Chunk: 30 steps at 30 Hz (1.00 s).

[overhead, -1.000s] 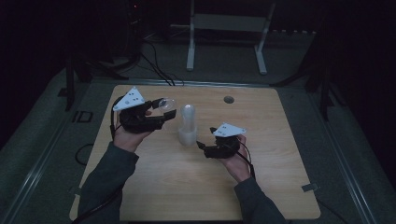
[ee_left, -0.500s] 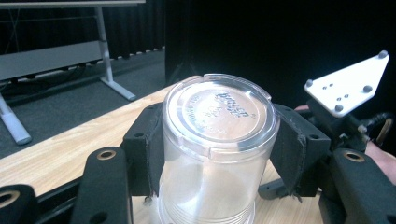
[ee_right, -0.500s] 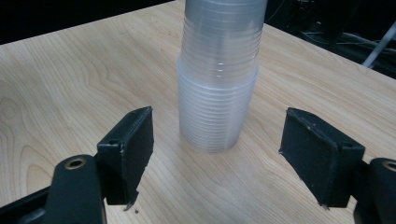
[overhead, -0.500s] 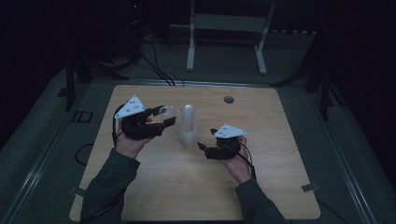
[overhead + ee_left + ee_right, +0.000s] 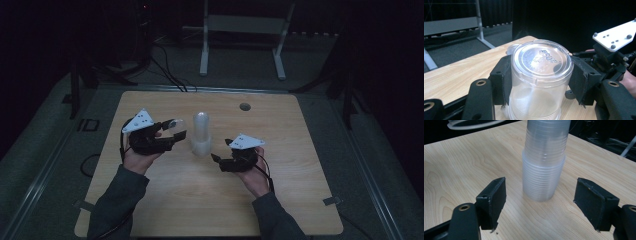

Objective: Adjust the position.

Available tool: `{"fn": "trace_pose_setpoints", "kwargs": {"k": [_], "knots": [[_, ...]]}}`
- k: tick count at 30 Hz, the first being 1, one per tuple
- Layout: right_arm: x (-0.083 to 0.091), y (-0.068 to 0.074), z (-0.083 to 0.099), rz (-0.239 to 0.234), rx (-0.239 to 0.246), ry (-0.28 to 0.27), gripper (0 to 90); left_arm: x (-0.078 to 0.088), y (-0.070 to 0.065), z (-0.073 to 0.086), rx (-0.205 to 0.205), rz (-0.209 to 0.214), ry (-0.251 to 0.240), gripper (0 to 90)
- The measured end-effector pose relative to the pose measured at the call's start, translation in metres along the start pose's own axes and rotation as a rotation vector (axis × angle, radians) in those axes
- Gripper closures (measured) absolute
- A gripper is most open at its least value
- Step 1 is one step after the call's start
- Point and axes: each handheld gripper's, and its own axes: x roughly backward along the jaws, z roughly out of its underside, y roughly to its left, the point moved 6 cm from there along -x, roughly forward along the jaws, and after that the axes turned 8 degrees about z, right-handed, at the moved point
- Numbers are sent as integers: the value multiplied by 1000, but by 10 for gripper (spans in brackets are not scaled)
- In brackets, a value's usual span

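We see the left gripper (image 5: 172, 134) just left of the stack of cups (image 5: 201, 134), w/ a single clear cup (image 5: 539, 82) clamped between its pads (image 5: 504, 83), base up, held above the table (image 5: 300, 150). The stack stands upright near the table's middle, btwn the two grippers. Right of the stack we find the right gripper (image 5: 216, 158), jaws spread wide and empty; in the right gripper view the stack (image 5: 544, 160) sits just beyond the gap, touching neither pad.
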Motion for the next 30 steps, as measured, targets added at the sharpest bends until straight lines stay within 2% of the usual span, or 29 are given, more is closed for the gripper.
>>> {"fn": "trace_pose_setpoints", "kwargs": {"k": [25,30], "knots": [[1,6,0,-22,22,5,253,-6,3,28,19,12,29,408],[1,7,0,-32,12,2,253,-7,2,32,19,20,39,408]]}}
